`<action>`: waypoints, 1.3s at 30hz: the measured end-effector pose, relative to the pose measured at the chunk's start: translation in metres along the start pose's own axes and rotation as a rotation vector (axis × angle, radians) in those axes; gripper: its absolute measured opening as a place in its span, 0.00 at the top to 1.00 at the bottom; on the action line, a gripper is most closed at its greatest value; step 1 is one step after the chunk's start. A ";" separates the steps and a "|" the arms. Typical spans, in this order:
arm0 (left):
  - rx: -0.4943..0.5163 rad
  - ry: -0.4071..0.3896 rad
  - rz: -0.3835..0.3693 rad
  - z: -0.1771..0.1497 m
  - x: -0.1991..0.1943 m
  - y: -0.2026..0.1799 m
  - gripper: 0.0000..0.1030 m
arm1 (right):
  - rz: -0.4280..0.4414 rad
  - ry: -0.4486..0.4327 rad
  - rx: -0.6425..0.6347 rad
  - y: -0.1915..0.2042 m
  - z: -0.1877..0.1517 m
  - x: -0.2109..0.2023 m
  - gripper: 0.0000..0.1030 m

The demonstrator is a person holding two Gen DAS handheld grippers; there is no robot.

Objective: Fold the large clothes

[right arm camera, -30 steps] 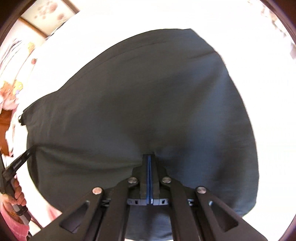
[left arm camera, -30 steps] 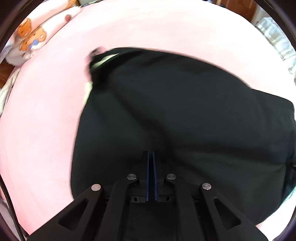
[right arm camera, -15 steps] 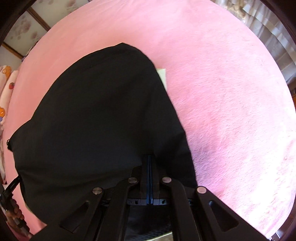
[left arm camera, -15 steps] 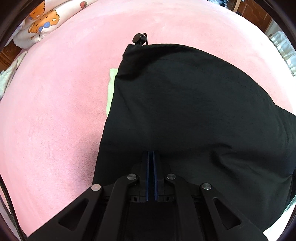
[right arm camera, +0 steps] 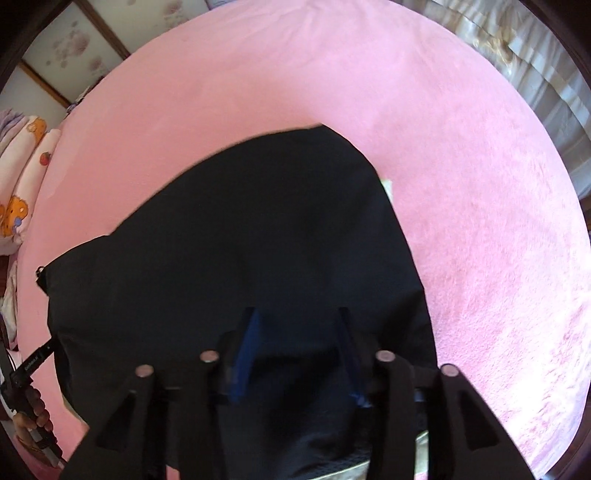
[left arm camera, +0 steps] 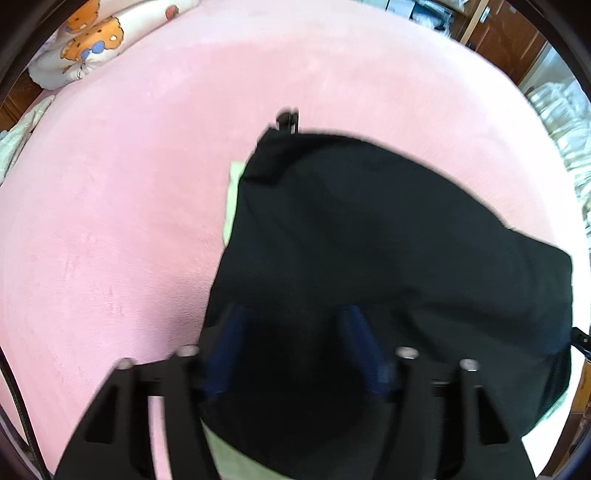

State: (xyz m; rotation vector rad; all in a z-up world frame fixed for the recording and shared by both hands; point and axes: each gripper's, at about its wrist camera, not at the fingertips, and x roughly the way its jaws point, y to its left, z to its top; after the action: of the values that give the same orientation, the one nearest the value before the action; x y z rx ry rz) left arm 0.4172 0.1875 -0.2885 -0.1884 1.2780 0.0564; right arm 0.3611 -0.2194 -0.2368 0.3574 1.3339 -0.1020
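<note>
With the black garment point(left arm camera: 388, 236) laid doubled on the pink blanket point(left arm camera: 110, 221), fold apparently set. Left gripper point(left arm camera: 291, 332) and right gripper point(right arm camera: 297, 332) just opened: spread, pinching nothing, releasing cloth to rest flat.

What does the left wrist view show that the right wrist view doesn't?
Only the left wrist view shows the left gripper with jaws just opened and apart over the cloth, a drawcord stopper at the garment's far corner, and wooden furniture.

Only the right wrist view shows the right gripper, likewise just opened, a hand gripping a handle, and curtains.

Both show the black garment lying on the pink blanket, a pale green edge beneath it, and the cartoon bedding.
</note>
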 end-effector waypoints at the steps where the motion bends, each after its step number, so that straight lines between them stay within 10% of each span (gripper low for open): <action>1: -0.003 -0.008 -0.007 -0.001 -0.008 0.001 0.28 | 0.003 -0.006 -0.013 0.007 0.000 -0.004 0.47; 10: -0.113 0.041 -0.022 -0.035 -0.040 0.033 0.10 | 0.084 -0.041 -0.072 0.071 0.004 -0.032 0.20; 28: -0.657 0.050 -0.216 -0.139 -0.014 0.093 0.10 | 0.226 0.033 -0.217 0.111 -0.006 -0.017 0.21; 36: -0.718 0.034 -0.253 -0.139 0.014 0.089 0.14 | 0.226 0.125 -0.270 0.132 -0.015 0.015 0.82; 39: -0.767 0.039 -0.292 -0.141 0.025 0.088 0.18 | 0.222 0.165 -0.267 0.137 -0.017 0.031 0.89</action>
State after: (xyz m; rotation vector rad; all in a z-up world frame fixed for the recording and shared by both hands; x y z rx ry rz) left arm 0.2781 0.2480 -0.3613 -1.0346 1.2044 0.2929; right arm 0.3899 -0.0812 -0.2427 0.2891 1.4407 0.2950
